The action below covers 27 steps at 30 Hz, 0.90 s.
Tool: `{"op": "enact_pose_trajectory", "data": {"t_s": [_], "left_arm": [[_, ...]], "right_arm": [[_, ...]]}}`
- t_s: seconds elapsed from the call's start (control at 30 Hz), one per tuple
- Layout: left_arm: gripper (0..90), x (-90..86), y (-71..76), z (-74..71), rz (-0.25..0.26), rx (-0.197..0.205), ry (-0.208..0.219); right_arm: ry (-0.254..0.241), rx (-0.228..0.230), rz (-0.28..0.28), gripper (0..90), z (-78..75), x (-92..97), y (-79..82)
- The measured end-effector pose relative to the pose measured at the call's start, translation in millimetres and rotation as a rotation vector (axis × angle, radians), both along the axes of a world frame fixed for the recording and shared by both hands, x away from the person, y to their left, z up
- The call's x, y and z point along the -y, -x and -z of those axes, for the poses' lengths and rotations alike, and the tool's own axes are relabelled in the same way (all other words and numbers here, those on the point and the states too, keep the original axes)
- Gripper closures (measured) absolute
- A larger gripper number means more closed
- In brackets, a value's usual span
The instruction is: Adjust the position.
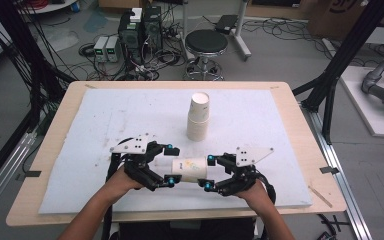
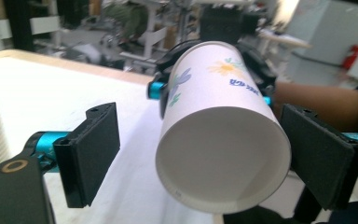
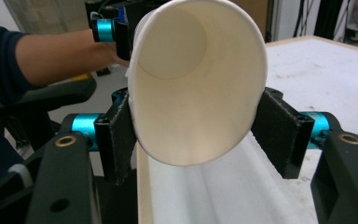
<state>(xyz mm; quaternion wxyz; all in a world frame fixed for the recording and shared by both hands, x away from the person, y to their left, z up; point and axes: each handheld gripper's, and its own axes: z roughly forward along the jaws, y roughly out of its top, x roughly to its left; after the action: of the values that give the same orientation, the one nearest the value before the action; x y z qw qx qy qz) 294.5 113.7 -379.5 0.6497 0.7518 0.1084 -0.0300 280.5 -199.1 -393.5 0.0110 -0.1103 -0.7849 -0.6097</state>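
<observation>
A flowered paper cup (image 1: 190,169) is held lying on its side just above the white mat (image 1: 95,120), near the middle of the table's front edge, between the two grippers. It is apparently kept level and clear of the mat so that it can be passed from one gripper to the other or carried on to the stack of paper cups (image 1: 198,116), which stands upright near the middle of the table, well apart from it.

In the right gripper view the cup is seen clamped by the right gripper (image 3: 196,135): both black pads (image 3: 117,140) are pressed against the cup's wall, and the rim is squeezed out of round into an oval. The grip is therefore judged to be firm, perhaps firmer than thin paper needs.

The left gripper (image 2: 200,154) is held around the other end of the cup with its jaws wide. In the left gripper view a clear gap is seen between the left-hand pad (image 2: 93,154) and the cup, while the right-hand pad lies just beside the wall; whether it is touched there cannot be told. No squeeze is applied from this side, so the cup's weight is judged to be borne by the right gripper alone.
</observation>
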Motion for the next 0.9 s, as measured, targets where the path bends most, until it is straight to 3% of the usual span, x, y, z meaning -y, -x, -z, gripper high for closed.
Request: {"op": "enact_pose_trajectory", "data": {"t_s": [0.07, 0.1, 0.13, 0.17, 0.23, 0.53, 0.57, 0.67, 0.7, 0.9], "left_arm": [[13.7, -2.0, -0.3, -1.6, -0.018, 0.010, -0.027], [13.7, -3.0, -0.2, -2.6, -0.029, 0.012, -0.038], [13.7, -4.2, -0.2, -3.6, -0.034, 0.014, -0.050], [13.7, -5.3, -0.5, -5.0, -0.036, 0.019, -0.070], [13.7, -5.8, -0.3, -6.9, -0.041, 0.029, -0.096], [13.8, -7.6, 0.2, -11.1, -0.064, 0.045, -0.142], [13.8, -7.7, 0.1, -11.7, -0.065, 0.051, -0.161], [14.0, -6.6, 0.0, -13.3, -0.066, 0.063, -0.200], [14.1, -6.1, 0.2, -13.8, -0.065, 0.065, -0.212], [14.9, -2.3, -0.2, -13.9, -0.059, 0.067, -0.263]], "right_arm": [[0.006, -0.008, 0.008, 34.5, -1.7, 1.0, -1.1], [0.040, -0.004, 0.023, 34.5, -4.6, 1.5, -2.4], [0.040, -0.004, 0.023, 34.5, -4.6, 1.5, -2.4], [0.083, 0.005, 0.037, 34.5, -8.5, 1.3, -3.8], [0.097, 0.006, 0.036, 34.4, -10.0, 1.1, -4.2], [0.205, 0.037, 0.044, 34.2, -26.1, -4.7, -8.2], [0.236, 0.039, 0.038, 34.1, -29.3, -6.9, -8.9], [0.260, 0.042, 0.038, 34.0, -32.1, -8.7, -9.4], [0.300, 0.047, 0.039, 34.0, -35.5, -11.4, -10.1], [0.358, 0.069, 0.025, 34.0, -38.6, -18.1, -12.1]]}}
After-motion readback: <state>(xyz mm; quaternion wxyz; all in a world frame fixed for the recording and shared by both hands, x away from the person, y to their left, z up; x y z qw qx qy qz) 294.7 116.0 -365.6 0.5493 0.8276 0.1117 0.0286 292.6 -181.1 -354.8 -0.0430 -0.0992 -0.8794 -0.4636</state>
